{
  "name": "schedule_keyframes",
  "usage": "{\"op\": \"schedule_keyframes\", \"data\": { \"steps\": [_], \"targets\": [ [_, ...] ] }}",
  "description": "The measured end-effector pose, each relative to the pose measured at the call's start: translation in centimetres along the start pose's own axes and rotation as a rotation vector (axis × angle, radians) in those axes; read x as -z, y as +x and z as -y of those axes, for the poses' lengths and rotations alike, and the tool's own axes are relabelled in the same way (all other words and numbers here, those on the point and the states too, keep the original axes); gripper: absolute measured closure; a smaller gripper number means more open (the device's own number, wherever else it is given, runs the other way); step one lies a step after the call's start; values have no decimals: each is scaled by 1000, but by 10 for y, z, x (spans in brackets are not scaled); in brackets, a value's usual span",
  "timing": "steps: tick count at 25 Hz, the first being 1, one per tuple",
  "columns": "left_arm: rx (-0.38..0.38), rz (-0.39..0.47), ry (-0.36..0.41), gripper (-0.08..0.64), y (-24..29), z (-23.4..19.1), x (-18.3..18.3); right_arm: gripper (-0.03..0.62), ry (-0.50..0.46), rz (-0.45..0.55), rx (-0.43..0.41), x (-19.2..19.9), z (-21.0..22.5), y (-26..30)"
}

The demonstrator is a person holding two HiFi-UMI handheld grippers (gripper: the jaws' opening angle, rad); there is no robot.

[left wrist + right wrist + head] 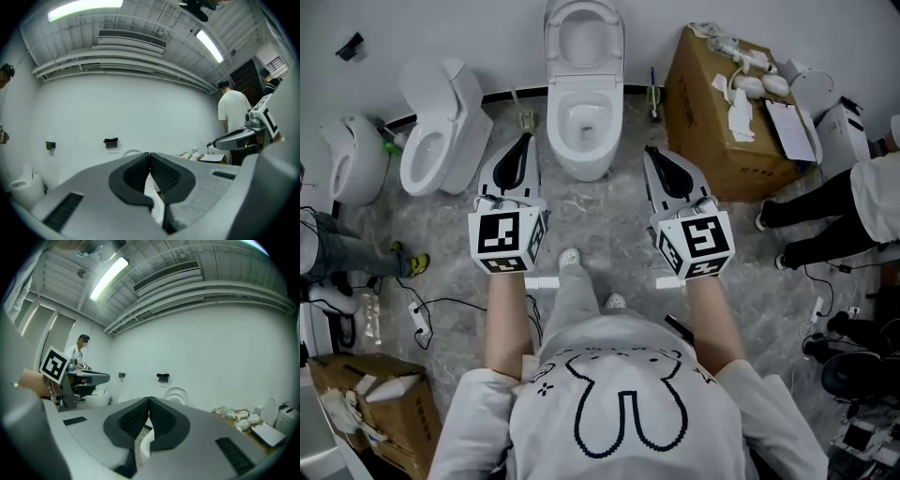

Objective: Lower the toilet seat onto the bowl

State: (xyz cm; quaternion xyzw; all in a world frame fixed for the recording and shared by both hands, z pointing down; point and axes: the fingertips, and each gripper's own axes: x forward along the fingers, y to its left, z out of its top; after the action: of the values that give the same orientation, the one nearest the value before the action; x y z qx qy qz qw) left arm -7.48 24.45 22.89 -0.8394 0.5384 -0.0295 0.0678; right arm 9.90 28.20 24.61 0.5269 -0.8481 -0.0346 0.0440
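White toilet bowl [556, 105], seat [556, 39] upright

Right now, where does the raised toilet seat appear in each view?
Head view: raised toilet seat, top centre.
Left gripper view: small white arc just left of centre.
Right gripper view: white oval just right of centre.
Shared landmark: cardboard box, on its right everywhere.

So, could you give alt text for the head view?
From above: a person points the shut grey left gripper and right gripper at a white ceramic toilet whose seat stands raised. A brown cardboard box stands to its right.
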Motion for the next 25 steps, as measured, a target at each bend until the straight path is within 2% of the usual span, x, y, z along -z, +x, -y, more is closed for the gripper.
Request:
{"op": "schedule_keyframes", "data": {
  "steps": [6,25],
  "targets": [
    [17,5,3,550,39,-20,1,565,1,-7,29,0,18,37],
    [44,61,12,550,171,-128,-7,565,-50,12,113,-36,62,195]
  ]
}}
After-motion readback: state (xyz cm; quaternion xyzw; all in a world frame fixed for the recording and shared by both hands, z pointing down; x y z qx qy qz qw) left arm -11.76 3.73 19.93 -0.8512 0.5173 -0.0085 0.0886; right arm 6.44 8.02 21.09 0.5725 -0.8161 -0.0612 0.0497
